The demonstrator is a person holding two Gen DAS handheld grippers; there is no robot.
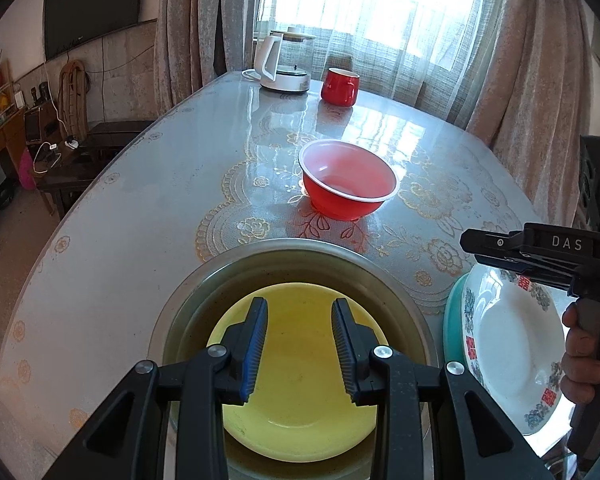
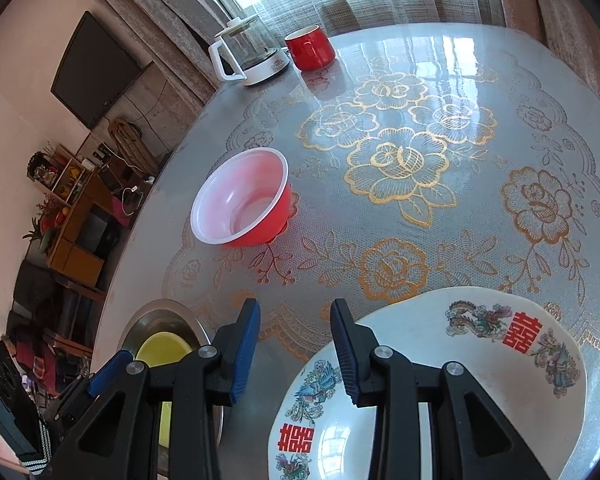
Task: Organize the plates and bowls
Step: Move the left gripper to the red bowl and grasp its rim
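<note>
The yellow plate (image 1: 300, 380) already lies in the steel basin (image 1: 204, 300); the red bowl (image 1: 348, 180) waits alone; both claws are released, holding nothing.

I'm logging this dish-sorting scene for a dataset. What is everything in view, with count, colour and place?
Round steel basin: 1, silver, table's near edge.
Shallow yellow plate: 1, yellow, inside the basin.
Plastic red bowl: 1, red outside, white inside, mid-table.
Patterned white plate: 1, white with red characters, right of the basin.
Teal dish: 1, teal, under the patterned plate.
Red mug: 1, far end.
White glass kettle: 1, beside the mug.
Floral covered table: 1, grey and gold.
Left hand-held gripper: open, over the yellow plate.
Right hand-held gripper: open, at the patterned plate's rim.
</note>
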